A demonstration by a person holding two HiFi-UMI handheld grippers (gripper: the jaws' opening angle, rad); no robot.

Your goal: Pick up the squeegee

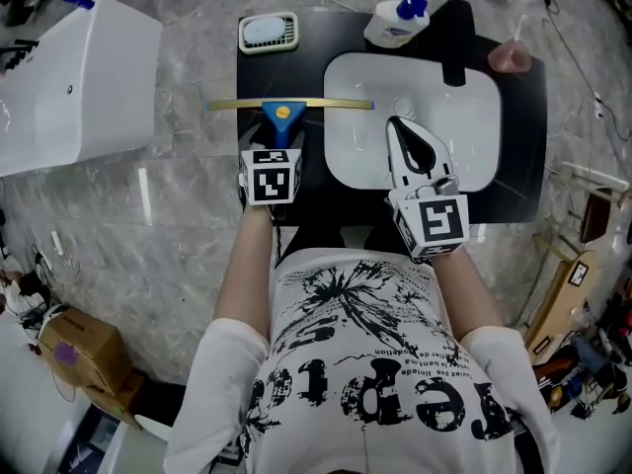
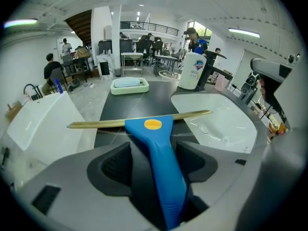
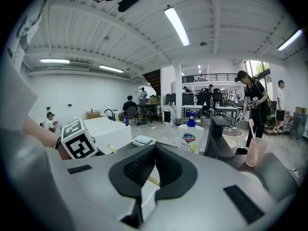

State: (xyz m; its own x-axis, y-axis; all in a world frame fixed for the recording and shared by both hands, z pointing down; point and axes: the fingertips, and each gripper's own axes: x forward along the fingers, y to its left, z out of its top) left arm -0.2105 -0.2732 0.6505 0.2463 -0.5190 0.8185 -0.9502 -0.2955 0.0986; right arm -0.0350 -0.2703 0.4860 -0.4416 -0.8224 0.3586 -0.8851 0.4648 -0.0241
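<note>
The squeegee (image 1: 296, 104) lies on the black counter left of the sink, its brass blade bar across and its blue handle pointing toward me. My left gripper (image 1: 282, 138) reaches down over that handle. In the left gripper view the blue handle (image 2: 156, 143) runs between the pads, and my left gripper (image 2: 154, 152) is open, with small gaps showing beside the handle. My right gripper (image 1: 399, 126) hovers over the white sink basin, holding nothing. Its pads meet at the tips in the right gripper view, so the right gripper (image 3: 155, 154) is shut.
The white sink basin (image 1: 479, 117) is set in the black counter (image 1: 518, 181), with a black faucet (image 1: 454, 62) behind it. A soap dish (image 1: 268, 32), a soap bottle (image 1: 398, 20) and a pink cup (image 1: 510, 57) stand along the back. A white tub (image 1: 79, 77) sits to the left.
</note>
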